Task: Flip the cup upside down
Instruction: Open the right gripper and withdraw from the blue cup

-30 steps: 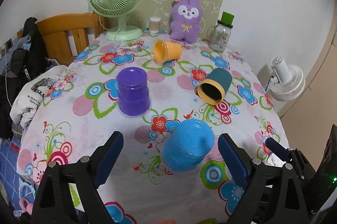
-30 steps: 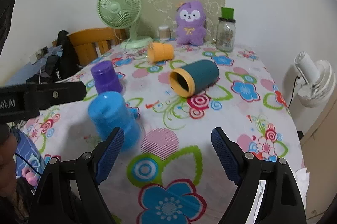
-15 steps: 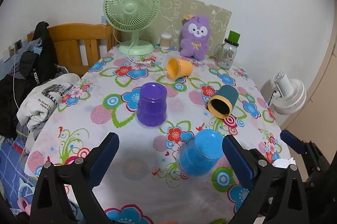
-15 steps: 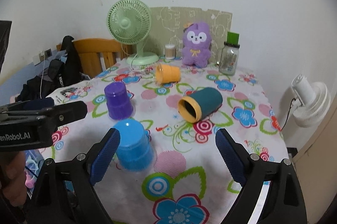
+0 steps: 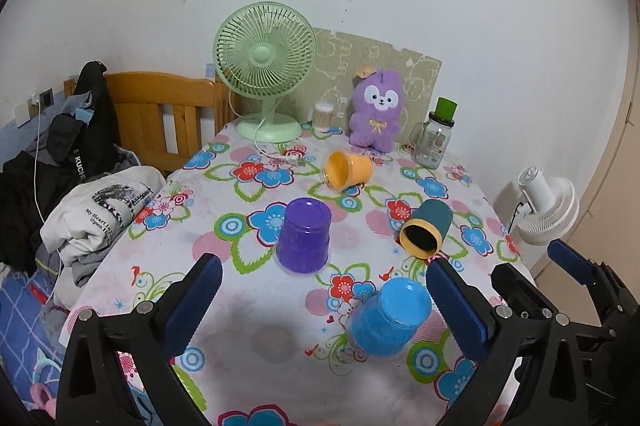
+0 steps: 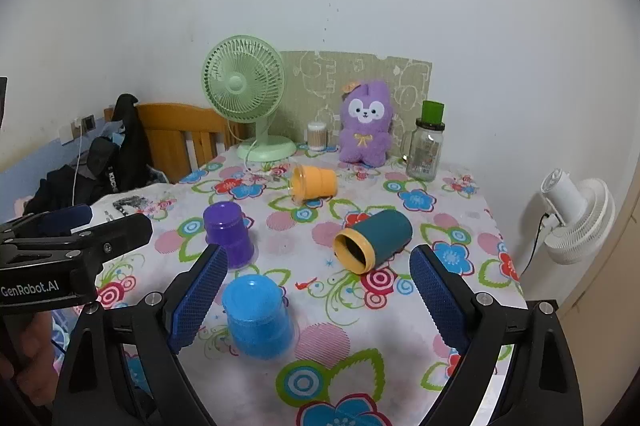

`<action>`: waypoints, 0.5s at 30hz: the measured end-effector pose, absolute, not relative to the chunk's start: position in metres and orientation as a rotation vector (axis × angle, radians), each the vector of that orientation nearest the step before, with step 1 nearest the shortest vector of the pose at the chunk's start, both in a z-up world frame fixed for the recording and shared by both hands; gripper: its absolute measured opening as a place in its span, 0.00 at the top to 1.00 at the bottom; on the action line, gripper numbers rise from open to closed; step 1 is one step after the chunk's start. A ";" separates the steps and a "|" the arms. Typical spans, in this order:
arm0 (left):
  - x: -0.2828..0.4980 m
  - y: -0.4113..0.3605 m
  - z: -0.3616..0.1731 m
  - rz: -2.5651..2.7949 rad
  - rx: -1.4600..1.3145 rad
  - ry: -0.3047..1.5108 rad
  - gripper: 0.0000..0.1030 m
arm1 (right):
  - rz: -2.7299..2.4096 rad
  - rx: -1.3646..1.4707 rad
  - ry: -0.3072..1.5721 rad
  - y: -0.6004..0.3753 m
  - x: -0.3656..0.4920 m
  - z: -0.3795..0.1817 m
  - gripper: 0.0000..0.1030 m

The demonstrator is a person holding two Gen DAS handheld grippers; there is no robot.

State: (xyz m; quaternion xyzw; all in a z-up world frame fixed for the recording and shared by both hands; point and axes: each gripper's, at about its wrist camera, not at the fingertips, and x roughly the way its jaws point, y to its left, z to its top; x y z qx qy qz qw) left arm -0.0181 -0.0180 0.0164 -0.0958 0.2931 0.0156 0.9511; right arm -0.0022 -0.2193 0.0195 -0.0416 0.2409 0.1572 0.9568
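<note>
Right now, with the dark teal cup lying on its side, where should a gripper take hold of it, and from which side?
Grip the dark teal cup across the middle of its body, coming from above. It lies on the floral tablecloth with its yellow-rimmed mouth toward the cameras, so the round sides are free. The open right gripper looks best placed, probably.

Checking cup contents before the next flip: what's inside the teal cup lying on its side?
The teal cup lies on its side on the table, yellow-rimmed mouth facing the cameras. The visible interior is dark with nothing showing near the rim; the deep end is in shadow, so small contents cannot be ruled out.
</note>
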 end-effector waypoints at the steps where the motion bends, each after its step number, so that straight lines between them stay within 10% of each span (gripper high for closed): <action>1: -0.019 -0.017 0.017 0.033 -0.195 0.591 0.00 | 0.315 -0.083 0.487 -0.220 -0.002 0.020 0.09; 15: -0.026 -0.020 0.026 0.021 -0.181 0.557 0.00 | 0.293 -0.055 0.443 -0.229 -0.007 0.032 0.09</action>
